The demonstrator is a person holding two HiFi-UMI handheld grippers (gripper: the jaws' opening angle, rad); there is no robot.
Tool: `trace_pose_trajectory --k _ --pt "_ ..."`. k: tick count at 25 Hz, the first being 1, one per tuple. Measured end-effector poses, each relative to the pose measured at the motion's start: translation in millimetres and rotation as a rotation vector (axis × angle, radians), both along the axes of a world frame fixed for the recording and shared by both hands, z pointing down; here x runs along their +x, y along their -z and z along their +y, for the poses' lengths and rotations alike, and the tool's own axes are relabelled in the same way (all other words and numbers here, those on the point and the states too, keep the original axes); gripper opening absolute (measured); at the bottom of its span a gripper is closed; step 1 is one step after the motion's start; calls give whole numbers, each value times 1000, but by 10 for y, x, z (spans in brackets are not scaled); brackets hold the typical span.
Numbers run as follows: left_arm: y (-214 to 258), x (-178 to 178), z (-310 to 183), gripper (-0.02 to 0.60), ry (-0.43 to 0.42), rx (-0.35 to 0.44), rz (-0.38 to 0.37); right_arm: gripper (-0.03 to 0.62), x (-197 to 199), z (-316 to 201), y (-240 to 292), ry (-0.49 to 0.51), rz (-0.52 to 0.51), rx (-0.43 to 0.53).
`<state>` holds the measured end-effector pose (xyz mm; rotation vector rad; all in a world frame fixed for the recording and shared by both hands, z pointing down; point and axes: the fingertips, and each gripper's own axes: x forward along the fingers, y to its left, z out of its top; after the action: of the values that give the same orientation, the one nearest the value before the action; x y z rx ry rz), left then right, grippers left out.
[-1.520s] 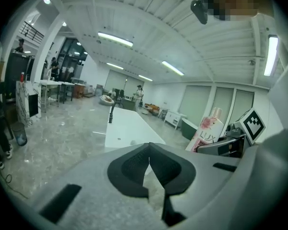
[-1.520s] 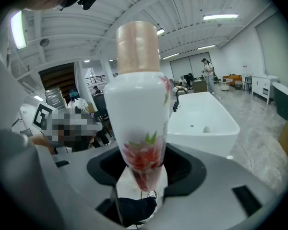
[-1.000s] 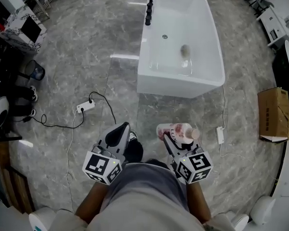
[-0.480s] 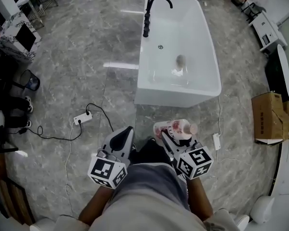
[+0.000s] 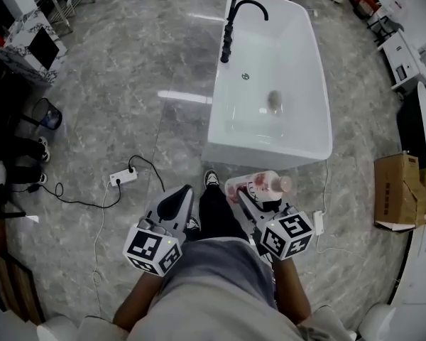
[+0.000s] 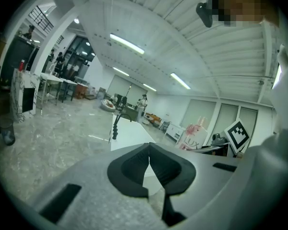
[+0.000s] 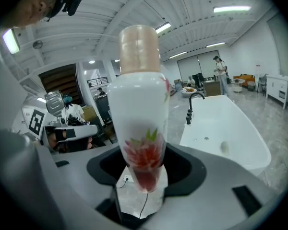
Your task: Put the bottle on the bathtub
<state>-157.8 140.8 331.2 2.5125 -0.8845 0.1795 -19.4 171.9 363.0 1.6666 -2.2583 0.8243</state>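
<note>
Nearer the bathtub (image 5: 264, 155) than before, the right tongs (image 5: 253, 202) gripped the bottle (image 5: 261, 187), the left tongs (image 5: 176, 199) were pressed together, empty, and nothing was set down yet.

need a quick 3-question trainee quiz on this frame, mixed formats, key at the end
1. True or false: the bottle already stands on the bathtub.
2. Which one holds the bottle? A) left gripper B) right gripper C) neither
3. Fill in: the left gripper's jaws are ___, with nothing between them.

Key: 1 false, the bottle is short of the bathtub, held above the floor; 2 B; 3 shut.
</note>
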Motion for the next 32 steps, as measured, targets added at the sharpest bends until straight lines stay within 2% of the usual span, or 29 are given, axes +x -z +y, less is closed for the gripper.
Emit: trace_pose_trajectory --k 11,22,26,32 --pt "-10 509 -925 9 0 -14 -56 222 409 -1035 -137 91 -31 -27" --pt "-21 953 -1826 9 123 0 -87 222 846 -1975 -377 217 -35 -50" --pt "-17 1045 -2019 9 178 2 -103 222 951 -2184 -461 253 -53 -64" --pt "-142 1089 -2118 9 211 -25 -127 222 996 -2434 -590 290 -51 -71"
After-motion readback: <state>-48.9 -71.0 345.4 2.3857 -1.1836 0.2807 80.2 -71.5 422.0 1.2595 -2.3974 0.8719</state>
